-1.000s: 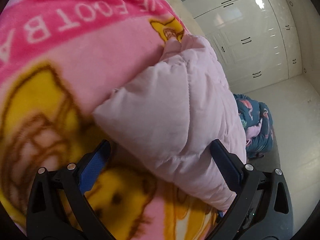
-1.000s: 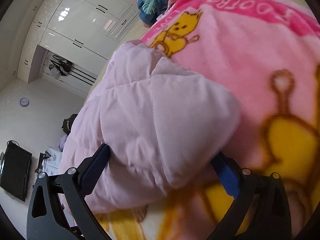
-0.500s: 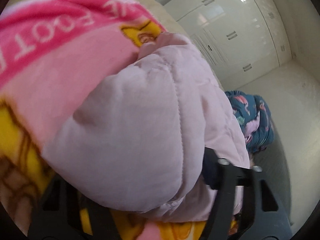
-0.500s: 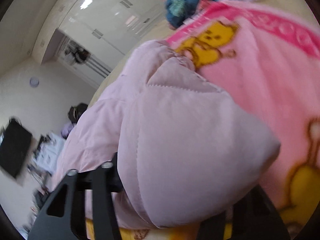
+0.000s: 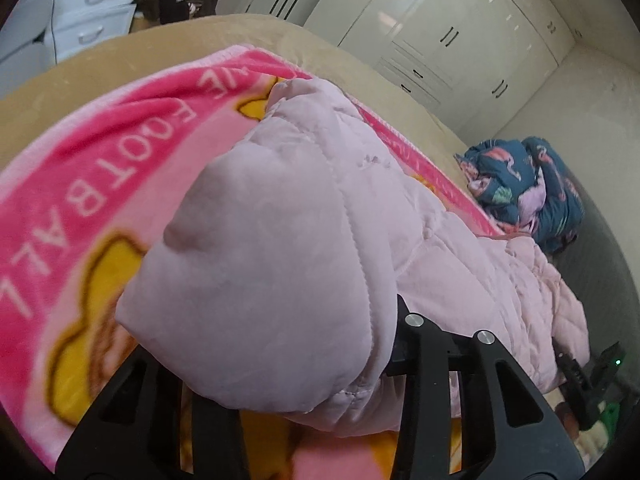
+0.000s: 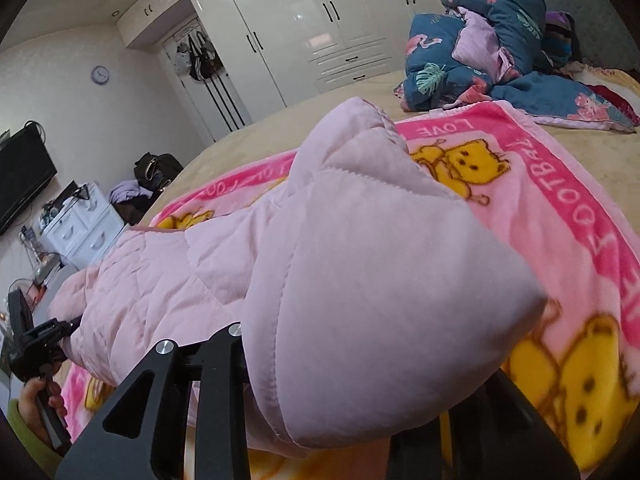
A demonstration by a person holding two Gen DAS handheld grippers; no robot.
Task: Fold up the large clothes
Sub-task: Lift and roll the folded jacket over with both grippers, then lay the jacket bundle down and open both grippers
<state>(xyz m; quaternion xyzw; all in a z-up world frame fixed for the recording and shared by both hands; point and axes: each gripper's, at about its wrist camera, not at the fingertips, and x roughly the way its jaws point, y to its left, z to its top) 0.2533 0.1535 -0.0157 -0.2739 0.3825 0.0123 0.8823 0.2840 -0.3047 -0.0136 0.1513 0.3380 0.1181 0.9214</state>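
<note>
A pale pink quilted jacket (image 5: 280, 240) lies across a pink bear-print blanket (image 5: 80, 184) on the bed. My left gripper (image 5: 280, 344) has its jaws closing on one end of the jacket; the padded cloth bulges over the fingers (image 5: 412, 344) and hides the pads. In the right wrist view the jacket (image 6: 360, 280) fills the middle, and my right gripper (image 6: 360, 372) is closing on its other end, which is held up off the blanket (image 6: 560, 208). Each view shows the other gripper at its edge: the right one (image 5: 592, 376), the left one (image 6: 36, 340) in a hand.
A crumpled teal flamingo-print duvet (image 6: 480, 52) sits at the head of the beige bed (image 5: 120, 60). White wardrobes (image 5: 440, 40) line the wall. White drawers (image 6: 80, 232), a dark bag (image 6: 156, 168) and a TV (image 6: 20, 176) stand beyond the bed.
Both grippers went from wide open around the jacket's ends to clamped on them. Both rose and rolled, lifting the jacket's ends off the blanket.
</note>
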